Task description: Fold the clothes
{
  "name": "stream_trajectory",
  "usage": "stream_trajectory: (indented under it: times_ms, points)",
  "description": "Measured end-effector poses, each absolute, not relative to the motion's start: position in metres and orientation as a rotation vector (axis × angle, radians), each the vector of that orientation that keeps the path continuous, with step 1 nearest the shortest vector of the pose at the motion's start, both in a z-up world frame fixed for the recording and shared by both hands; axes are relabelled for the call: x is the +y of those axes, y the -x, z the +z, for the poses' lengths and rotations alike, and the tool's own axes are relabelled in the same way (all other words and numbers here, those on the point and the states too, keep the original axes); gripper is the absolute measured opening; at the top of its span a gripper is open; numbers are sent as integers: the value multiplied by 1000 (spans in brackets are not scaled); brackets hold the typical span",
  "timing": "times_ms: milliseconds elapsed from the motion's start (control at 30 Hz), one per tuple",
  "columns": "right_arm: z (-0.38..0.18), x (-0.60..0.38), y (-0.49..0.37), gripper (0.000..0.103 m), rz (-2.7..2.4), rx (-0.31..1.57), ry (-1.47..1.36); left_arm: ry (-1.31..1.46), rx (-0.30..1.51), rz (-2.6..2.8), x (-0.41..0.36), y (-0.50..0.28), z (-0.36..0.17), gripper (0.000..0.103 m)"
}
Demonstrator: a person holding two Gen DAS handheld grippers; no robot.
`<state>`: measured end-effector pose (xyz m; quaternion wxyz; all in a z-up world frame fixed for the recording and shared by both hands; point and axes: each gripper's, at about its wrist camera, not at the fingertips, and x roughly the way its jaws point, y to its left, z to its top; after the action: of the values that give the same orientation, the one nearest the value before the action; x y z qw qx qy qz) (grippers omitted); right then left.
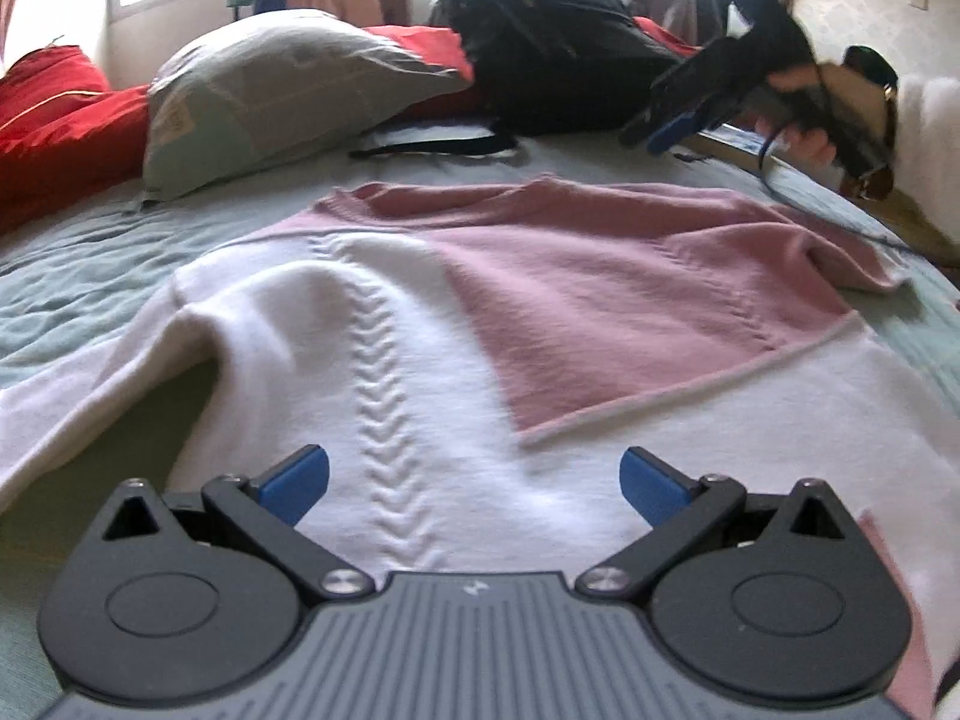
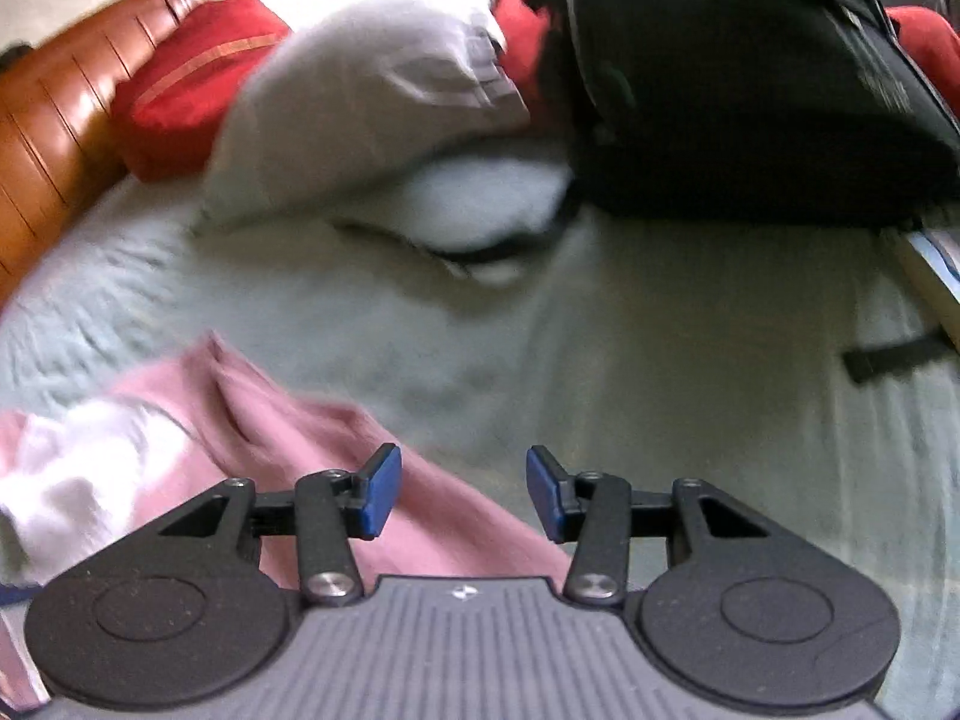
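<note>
Two hand-held grippers, same build. Left hand-held gripper [image 1: 474, 489]: ribbed grey body, small white logo, black round-lobed side plates, black linkage arms on silver screws, blue fingertips [image 1: 297, 480]. Right hand-held gripper [image 2: 462, 492]: identical, blue fingertips [image 2: 379, 492]. Hand [image 1: 807, 132] with white fluffy sleeve [image 1: 930, 120] and blue cable [image 1: 774, 150].
</note>
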<state>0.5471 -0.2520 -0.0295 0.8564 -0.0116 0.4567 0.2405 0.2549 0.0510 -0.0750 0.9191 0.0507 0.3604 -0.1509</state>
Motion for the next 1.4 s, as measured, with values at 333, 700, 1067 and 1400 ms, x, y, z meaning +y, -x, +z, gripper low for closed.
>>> stream_trajectory:
  times_ms: [333,700,1067,1400]
  points:
    - [-75,-212,-539,50,607,932,244,-168,789,-285,34,-258,-79,102]
    - [-53,-213,-524,12,559,868,229,-175,781,-306,27,-266,-80,102]
    - [-26,-218,-517,31,514,846,140,-149,756,-336,43,-285,-62,102]
    - [-63,-164,-470,56,651,988,266,-51,880,-324,93,-347,-88,102]
